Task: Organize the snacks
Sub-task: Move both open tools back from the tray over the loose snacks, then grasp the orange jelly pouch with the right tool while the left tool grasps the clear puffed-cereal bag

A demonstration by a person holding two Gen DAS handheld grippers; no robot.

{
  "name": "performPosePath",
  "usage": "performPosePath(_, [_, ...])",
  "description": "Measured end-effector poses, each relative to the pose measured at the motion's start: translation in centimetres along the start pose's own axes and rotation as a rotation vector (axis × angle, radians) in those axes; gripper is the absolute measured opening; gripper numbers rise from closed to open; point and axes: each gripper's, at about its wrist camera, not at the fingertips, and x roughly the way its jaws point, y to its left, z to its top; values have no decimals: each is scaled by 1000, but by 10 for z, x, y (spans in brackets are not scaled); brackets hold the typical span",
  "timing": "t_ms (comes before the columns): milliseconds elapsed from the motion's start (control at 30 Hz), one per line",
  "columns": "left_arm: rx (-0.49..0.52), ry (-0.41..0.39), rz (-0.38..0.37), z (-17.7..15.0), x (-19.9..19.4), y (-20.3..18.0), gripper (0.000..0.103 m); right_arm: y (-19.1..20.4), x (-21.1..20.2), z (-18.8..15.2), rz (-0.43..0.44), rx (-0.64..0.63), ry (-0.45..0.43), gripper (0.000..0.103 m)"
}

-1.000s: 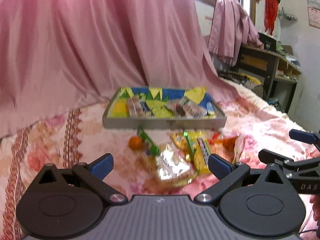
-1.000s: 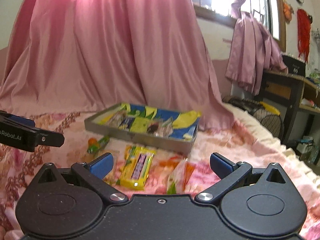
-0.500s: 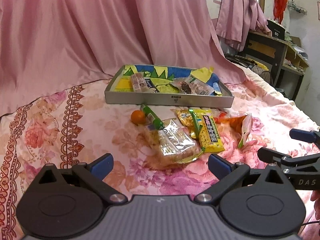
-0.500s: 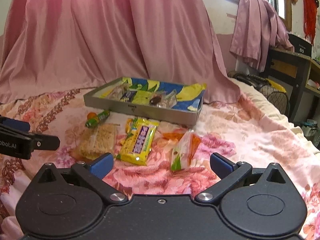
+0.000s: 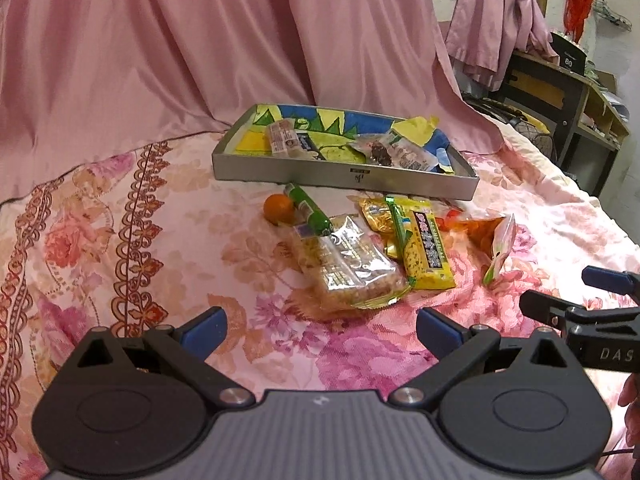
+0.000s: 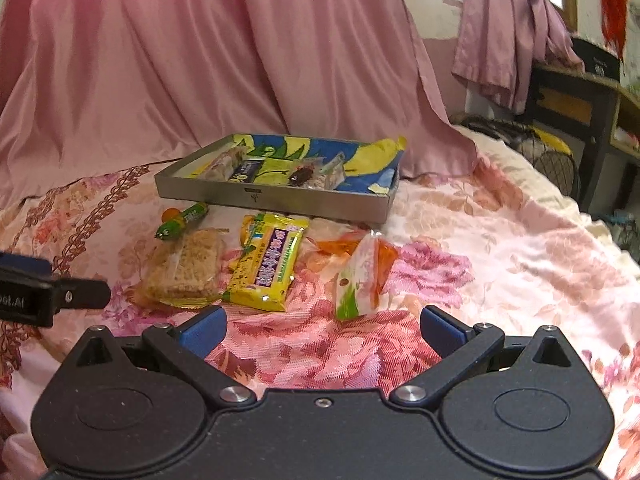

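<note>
Both grippers hover over a floral pink bedspread (image 5: 120, 208) with their blue-tipped fingers spread wide and nothing between them. Ahead of the left gripper (image 5: 320, 328), just beyond its fingertips, lies a clear-wrapped grain bar (image 5: 348, 264), pale and crumbly under glossy film; a green sausage stick (image 5: 310, 210) leans on its far end, touching a small orange fruit (image 5: 278, 208) on the left. Toward the right finger lies a yellow snack pack (image 5: 426, 248) with a dark purple label, partly covering gold-wrapped sweets (image 5: 378, 216). Ahead of the right gripper (image 6: 322, 330), slightly right of centre, an orange-and-white pouch (image 6: 362, 276) with a green corner stands on edge. Farther off sits a shallow grey metal tray (image 5: 344, 176), lined in blue, yellow and green, already holding several wrapped snacks (image 5: 400, 152), with a pink draped curtain (image 5: 200, 40) behind it
</note>
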Motion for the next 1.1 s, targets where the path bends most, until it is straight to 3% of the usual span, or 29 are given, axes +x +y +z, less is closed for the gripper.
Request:
performPosePath(267, [-46, 20, 5, 3, 15, -1, 103, -20, 12, 2, 36, 115, 10, 102])
performPosePath(633, [-9, 20, 16, 33, 58, -15, 103, -35, 49, 12, 57, 100, -26, 102])
performPosePath(833, [-35, 81, 46, 50, 97, -24, 103, -49, 77, 18, 53, 95, -29, 102])
performPosePath(1100, [-77, 140, 68, 51, 125, -29, 100, -64, 116, 22, 57, 108, -19, 86])
